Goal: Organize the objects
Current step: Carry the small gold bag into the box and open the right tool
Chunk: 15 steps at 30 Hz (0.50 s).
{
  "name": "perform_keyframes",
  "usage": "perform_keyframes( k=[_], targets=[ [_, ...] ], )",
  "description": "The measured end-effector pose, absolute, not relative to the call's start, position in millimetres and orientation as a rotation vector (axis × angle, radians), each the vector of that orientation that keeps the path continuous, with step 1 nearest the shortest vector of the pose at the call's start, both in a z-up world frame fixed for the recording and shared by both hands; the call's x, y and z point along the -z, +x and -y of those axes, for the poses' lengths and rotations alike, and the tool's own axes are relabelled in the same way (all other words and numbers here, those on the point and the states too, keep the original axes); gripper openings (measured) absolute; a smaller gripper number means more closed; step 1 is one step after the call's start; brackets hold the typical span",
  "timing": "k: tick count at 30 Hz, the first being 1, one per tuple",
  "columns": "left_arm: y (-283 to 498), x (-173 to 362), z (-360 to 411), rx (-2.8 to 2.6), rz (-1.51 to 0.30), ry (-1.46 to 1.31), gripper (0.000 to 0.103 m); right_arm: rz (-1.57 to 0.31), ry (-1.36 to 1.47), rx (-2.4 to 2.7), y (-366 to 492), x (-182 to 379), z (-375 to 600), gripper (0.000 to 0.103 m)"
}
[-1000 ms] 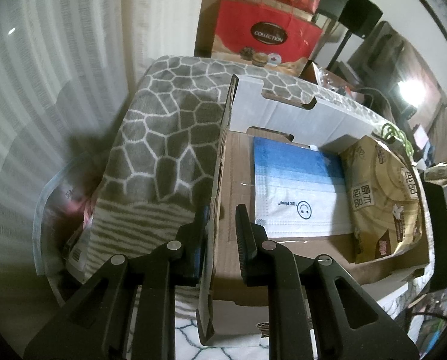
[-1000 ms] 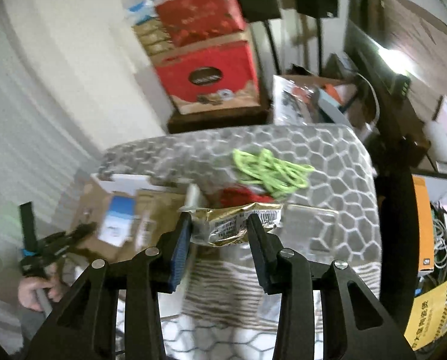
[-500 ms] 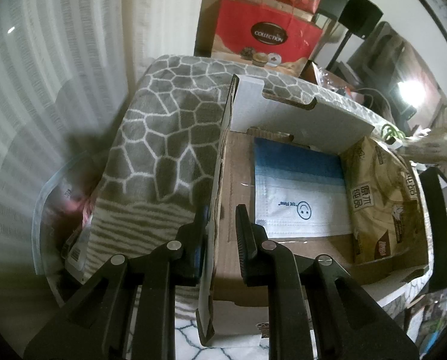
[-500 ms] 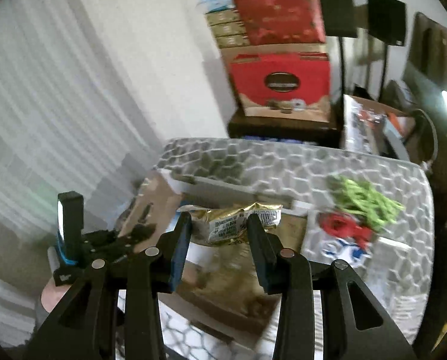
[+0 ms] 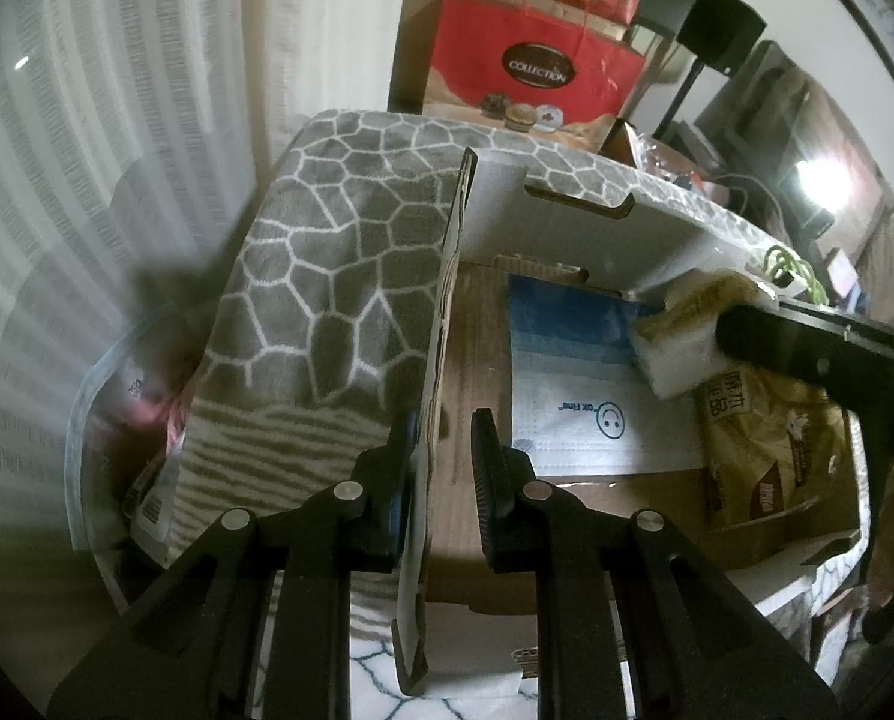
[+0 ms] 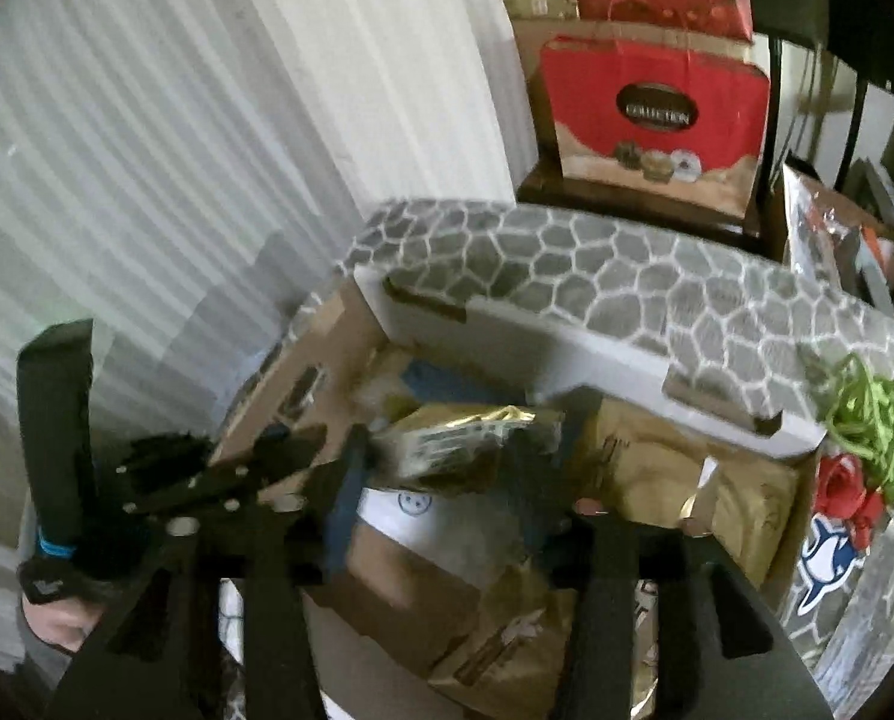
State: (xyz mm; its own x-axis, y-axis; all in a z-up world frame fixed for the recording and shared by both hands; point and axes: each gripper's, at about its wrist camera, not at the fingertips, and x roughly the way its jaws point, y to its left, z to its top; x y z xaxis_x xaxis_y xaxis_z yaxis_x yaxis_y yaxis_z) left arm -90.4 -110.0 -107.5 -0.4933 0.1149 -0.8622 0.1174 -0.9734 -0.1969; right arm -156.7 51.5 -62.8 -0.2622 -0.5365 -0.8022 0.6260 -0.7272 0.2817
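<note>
An open cardboard box [image 5: 465, 372] sits on a grey honeycomb blanket. My left gripper [image 5: 444, 456] is shut on the box's left flap [image 5: 441, 312] and holds it upright. Inside lie a blue and white mask pack [image 5: 573, 372] and a brown snack bag [image 5: 771, 444]. My right gripper [image 6: 441, 480] is shut on a gold packet [image 6: 465, 438] and holds it over the box interior. It also shows in the left wrist view [image 5: 687, 330], coming in from the right.
A green cord [image 6: 867, 414] and a red item [image 6: 843, 486] lie on the blanket [image 6: 657, 276] right of the box. A red gift bag [image 5: 531, 66] stands behind. Curtains hang at the left. A plastic bag [image 5: 123, 420] lies left of the blanket.
My right gripper has carried the gold packet leftward from above the blanket to over the box. My left gripper has kept its hold on the flap.
</note>
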Motion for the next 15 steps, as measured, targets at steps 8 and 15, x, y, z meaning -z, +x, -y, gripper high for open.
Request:
perform_keyframes(
  k=[8,15],
  targets=[
    [-92,109,110,2.688,-0.353,1.580,0.017,-0.217,1.295,2.084,-147,64,-64,0.073],
    [-93,110,110,2.686,-0.358,1.582,0.017,-0.111,1.315,2.102,-148,45,-89,0.074]
  ],
)
